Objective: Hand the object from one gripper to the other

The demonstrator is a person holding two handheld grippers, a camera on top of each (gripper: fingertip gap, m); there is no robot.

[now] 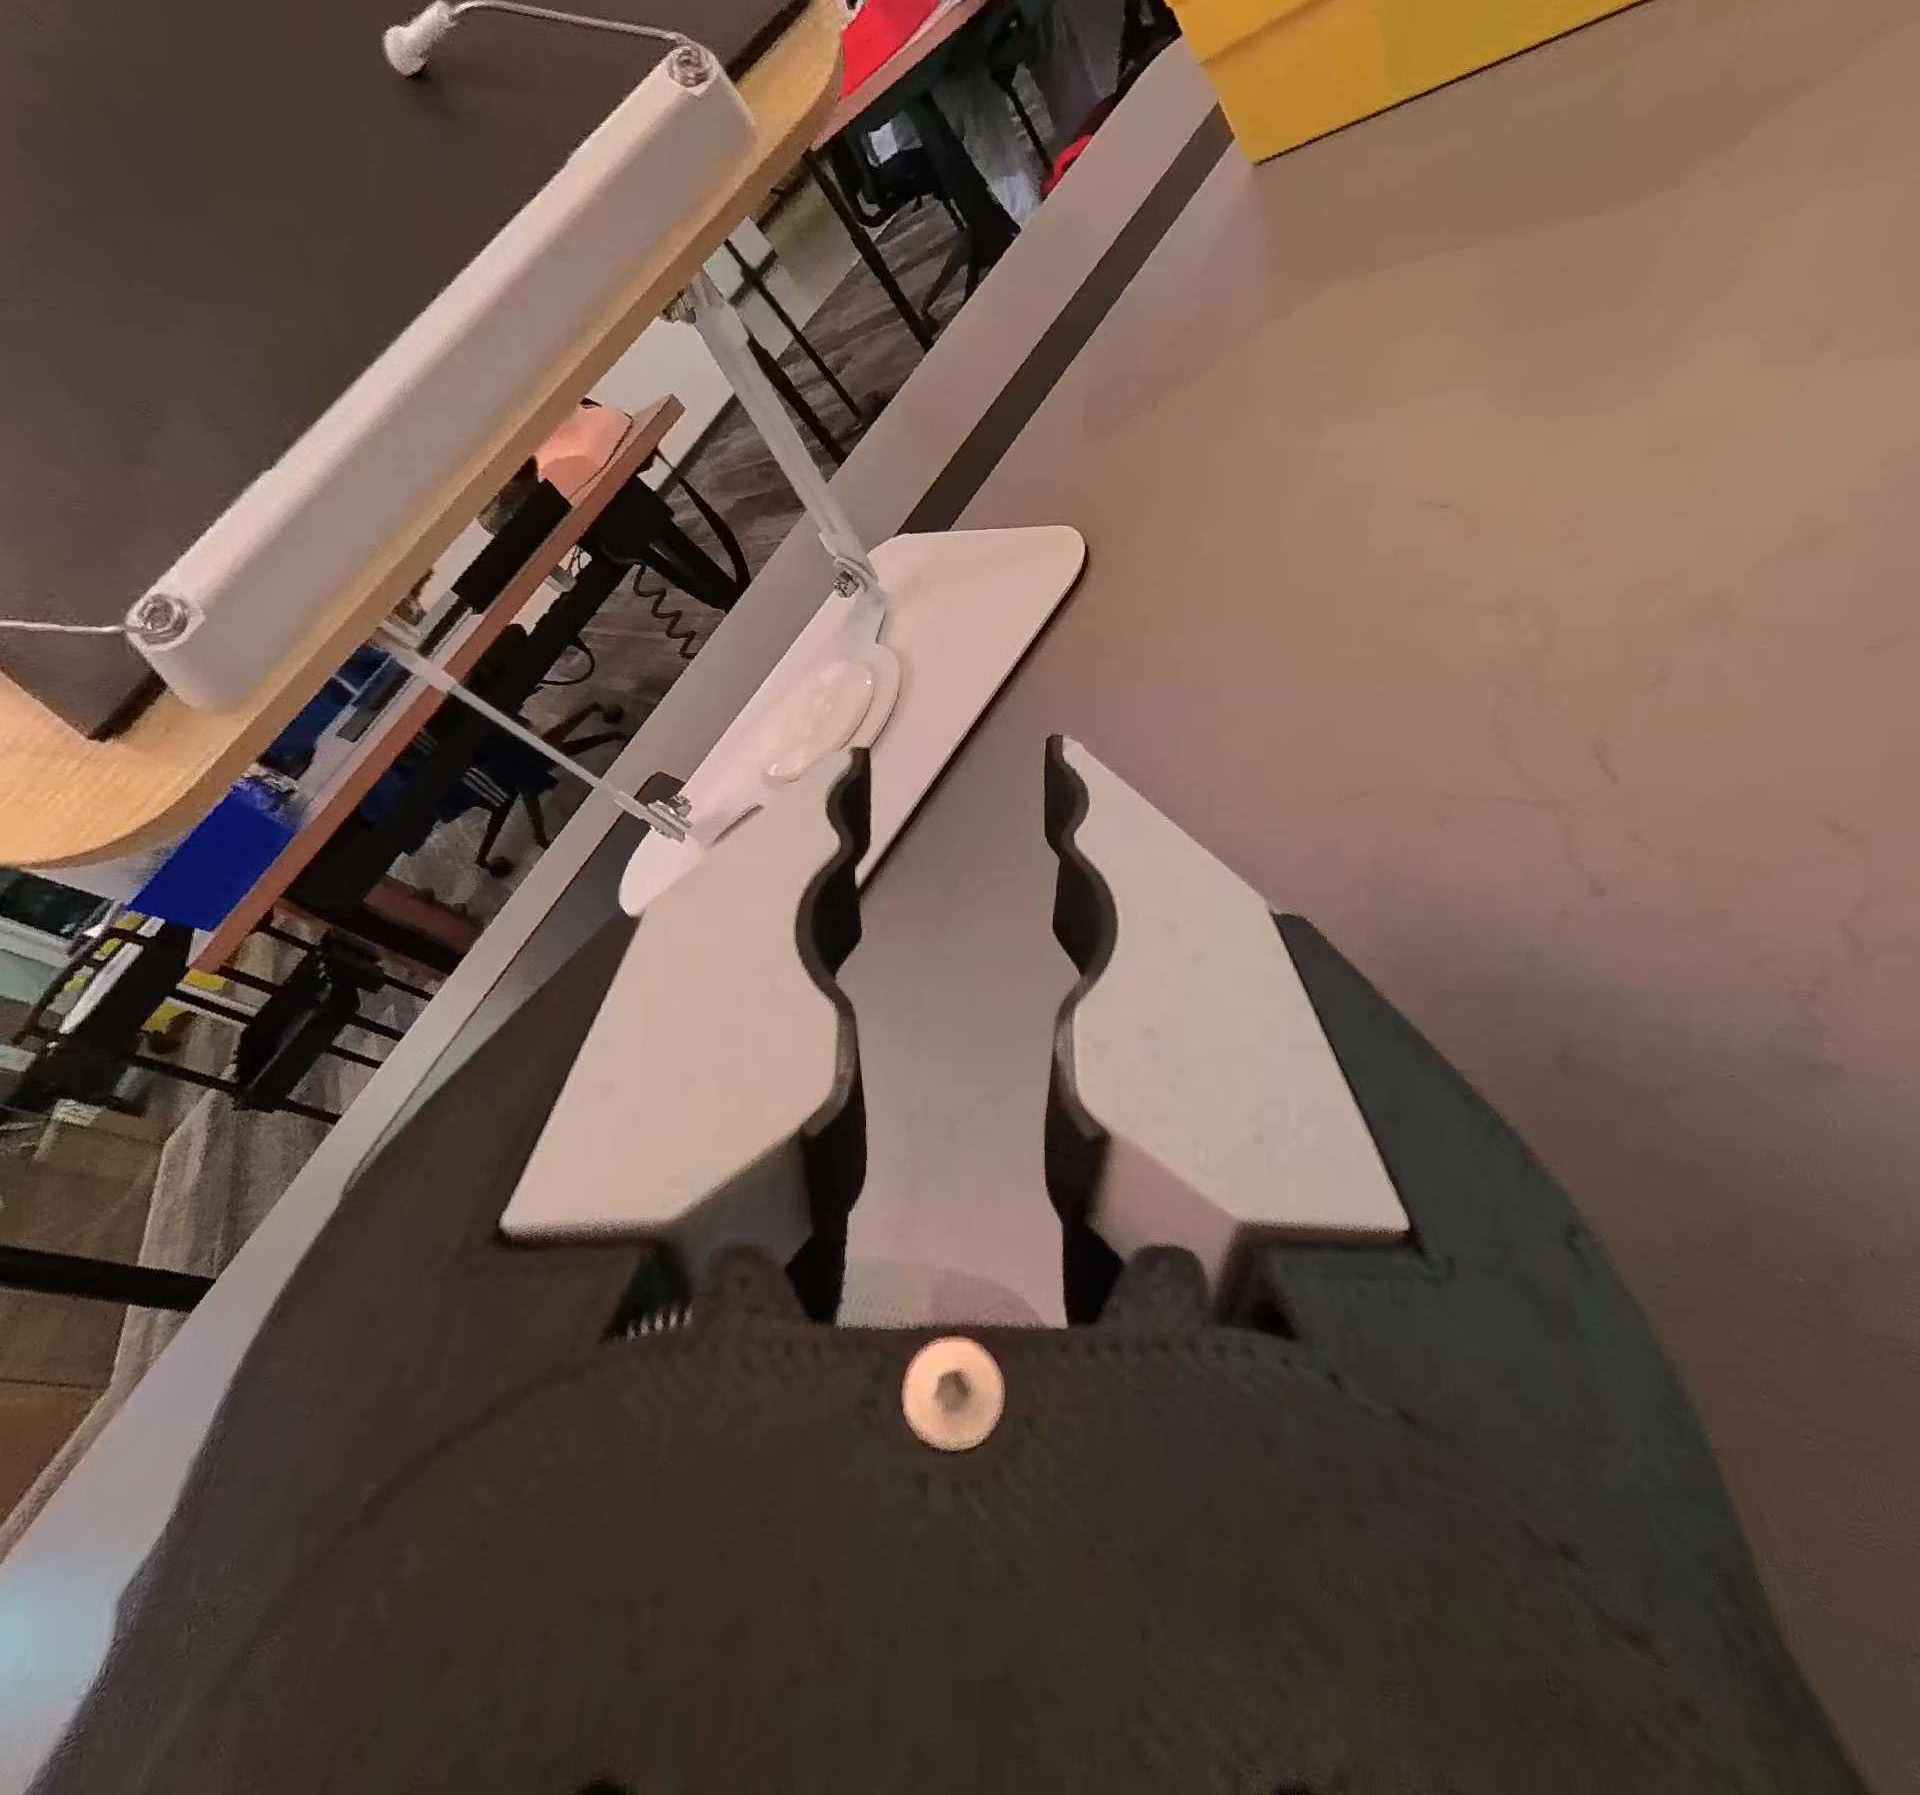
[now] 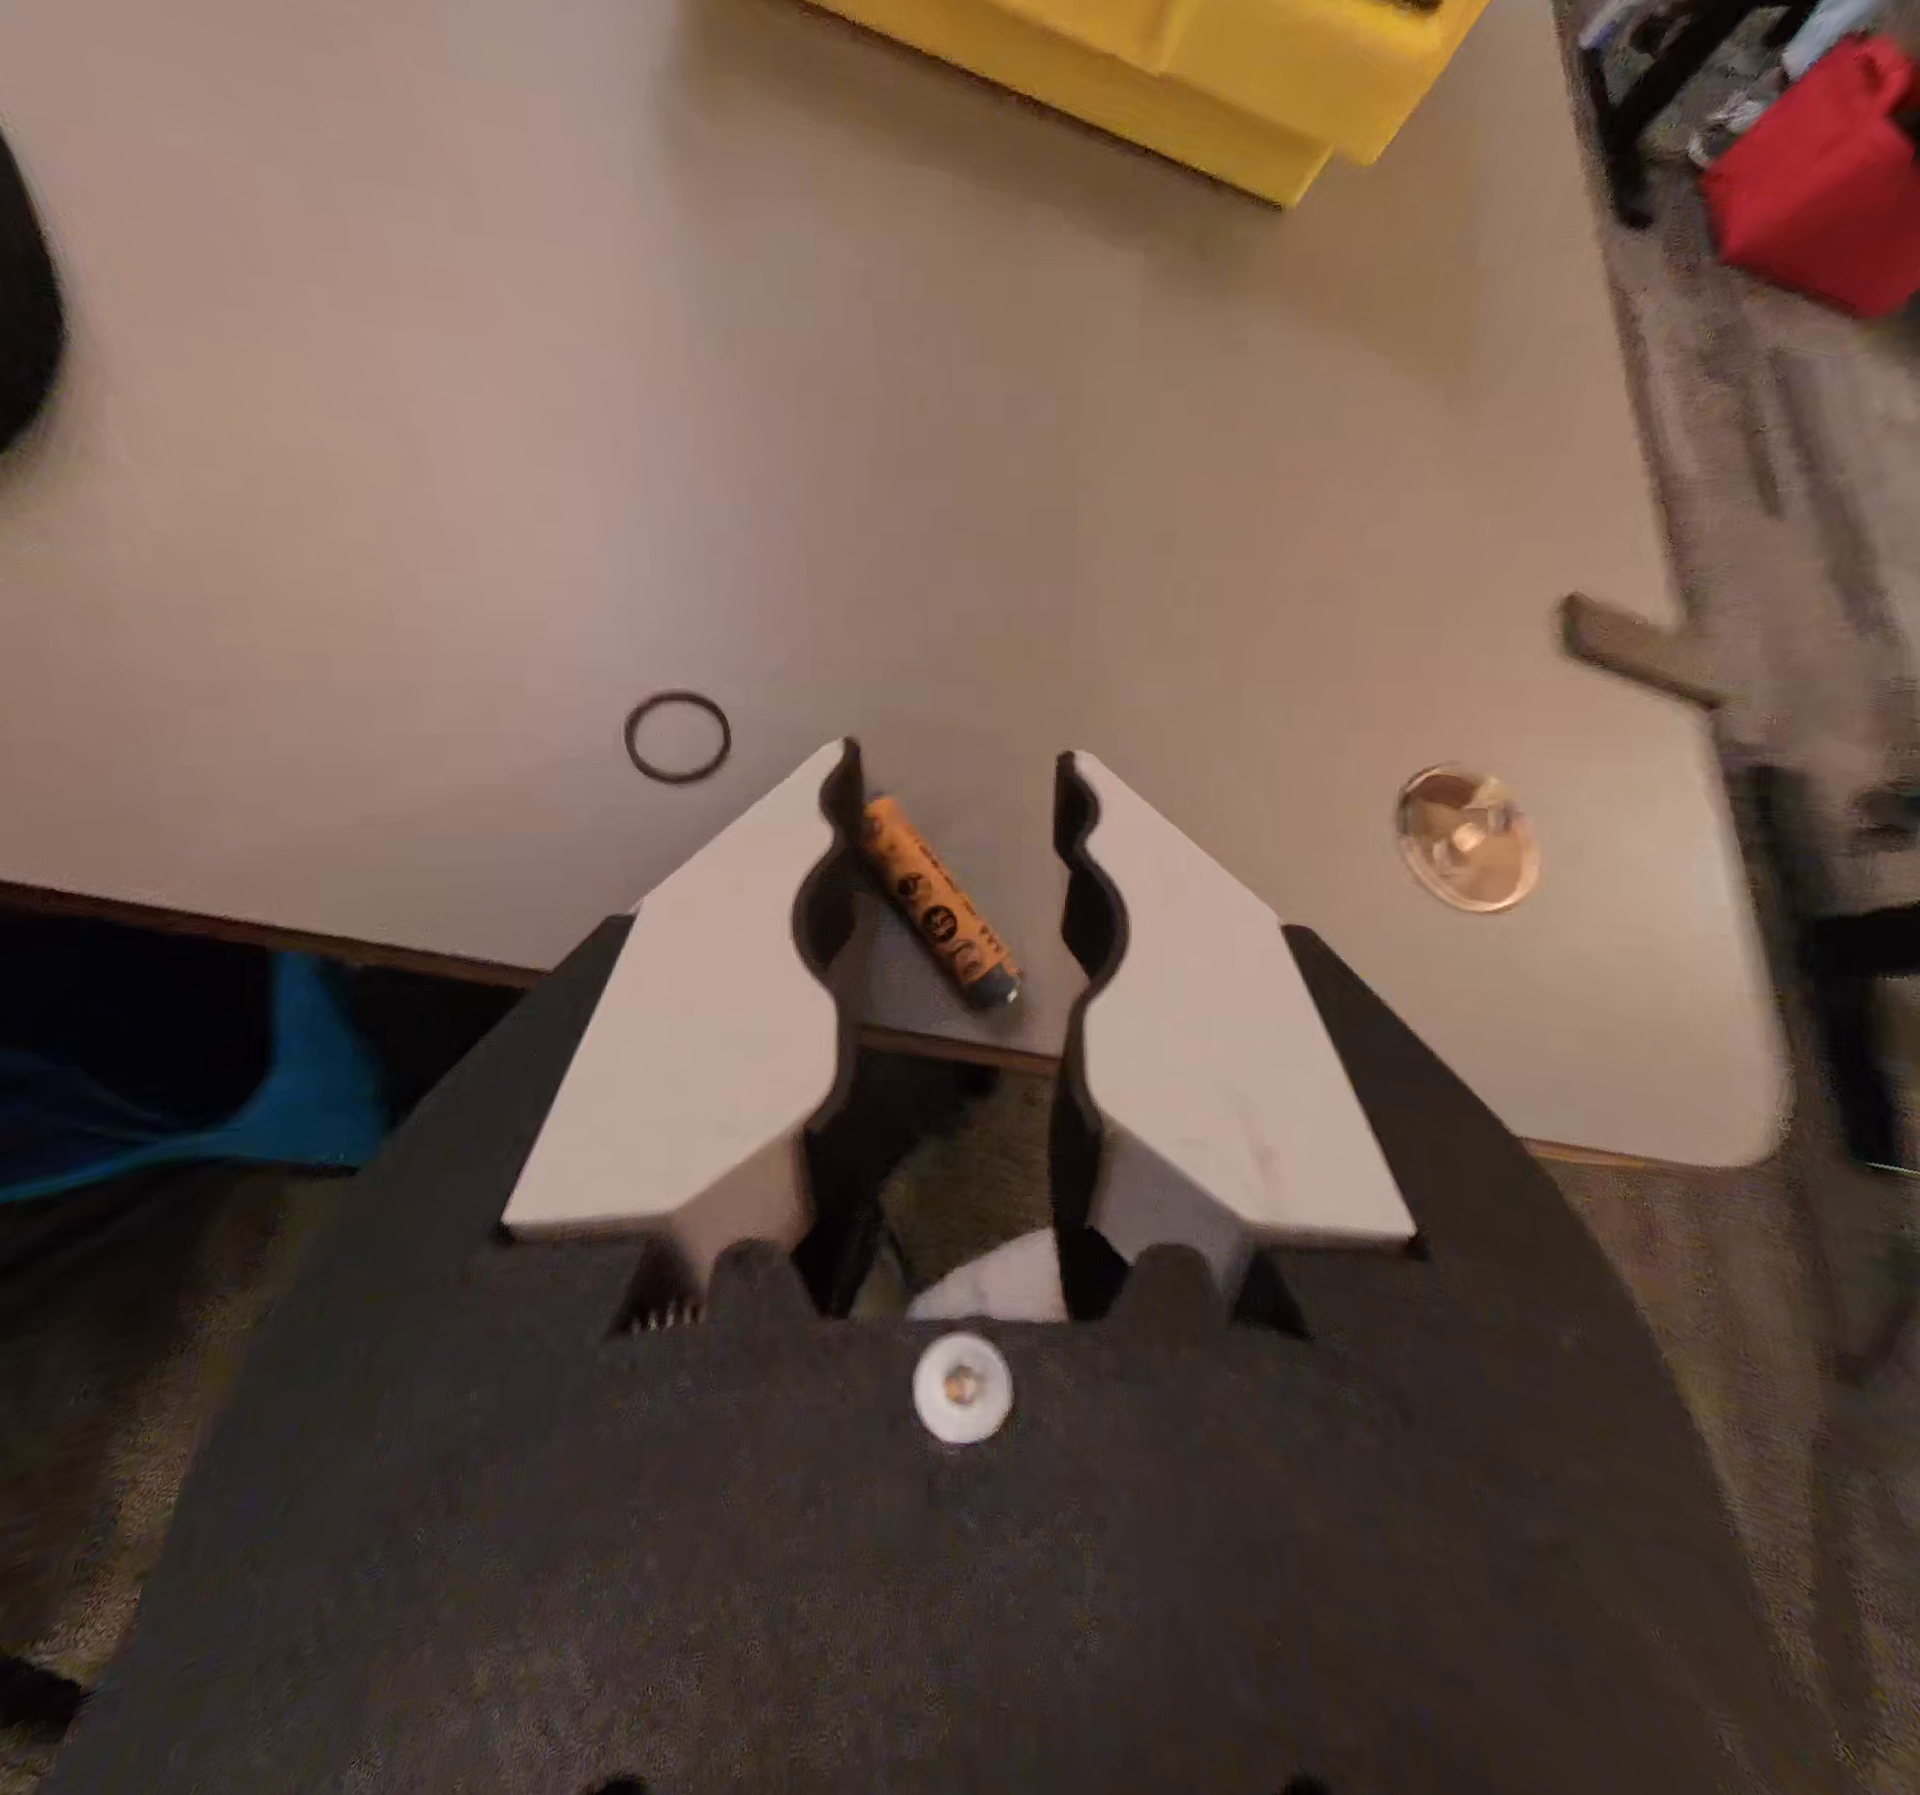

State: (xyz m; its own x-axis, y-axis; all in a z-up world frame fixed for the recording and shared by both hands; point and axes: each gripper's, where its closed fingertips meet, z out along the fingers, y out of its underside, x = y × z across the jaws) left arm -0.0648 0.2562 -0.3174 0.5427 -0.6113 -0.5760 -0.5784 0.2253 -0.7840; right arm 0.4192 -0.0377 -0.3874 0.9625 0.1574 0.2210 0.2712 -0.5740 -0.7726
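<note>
1. Grey tabletop (image 2: 935, 395) fills most of both views, with carpet and cluttered desks beyond its edges.
2. My right claw (image 2: 956, 758) is spread apart and holds nothing; it hangs over the table's near edge at the lower centre of the right wrist view.
3. Between its two fingers, lying flat on the table, is the orange battery (image 2: 935, 888). It runs on a slant, its upper end close beside my left finger (image 2: 727, 966) and its dark lower end nearer the table edge. I cannot tell whether the finger touches it.
4. A thin black rubber ring (image 2: 677, 737) lies just left of that claw's tip.
5. A shiny round metal disc (image 2: 1467, 836) sits well to the right, near the table's right edge.
6. A yellow bin (image 2: 1091, 10) stands at the top of the frame.
7. My left claw (image 1: 956, 769) also gapes wide with nothing between its fingers, low over the table.
8. Just beyond its tip sits the white base plate of a stand (image 1: 966, 623), whose tilted wooden board (image 1: 416, 311) with a white clip bar fills the upper left of the left wrist view.
</note>
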